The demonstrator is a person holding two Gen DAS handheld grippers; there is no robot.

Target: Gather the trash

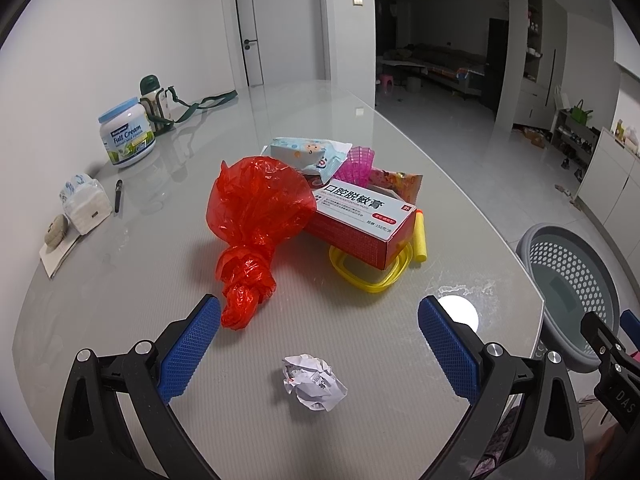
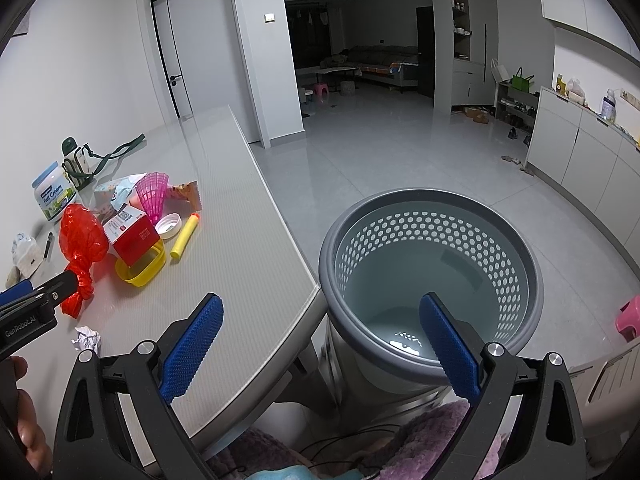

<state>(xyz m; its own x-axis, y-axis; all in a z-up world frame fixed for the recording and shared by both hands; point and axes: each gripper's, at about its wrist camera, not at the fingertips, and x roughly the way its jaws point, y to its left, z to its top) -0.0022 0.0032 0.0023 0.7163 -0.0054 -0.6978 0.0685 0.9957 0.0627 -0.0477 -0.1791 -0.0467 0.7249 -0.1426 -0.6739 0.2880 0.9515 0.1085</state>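
A crumpled white paper ball (image 1: 314,381) lies on the grey table between the blue fingers of my left gripper (image 1: 319,308), which is open and empty just above it. The ball also shows in the right wrist view (image 2: 86,338). Behind it lie a red plastic bag (image 1: 256,224), a red and white box (image 1: 362,222) on a yellow ring (image 1: 370,276), a yellow foam dart (image 1: 420,236), a pink mesh cup (image 1: 360,162) and wrappers. My right gripper (image 2: 320,308) is open and empty over the table edge, beside the grey perforated bin (image 2: 432,276).
A milk powder tin (image 1: 127,132), a green bottle with strap (image 1: 154,102), a tissue pack (image 1: 86,202) and a pen (image 1: 118,194) stand along the wall at the left. The bin (image 1: 572,288) stands on the floor off the table's right edge. A pink stool (image 2: 628,316) is at the far right.
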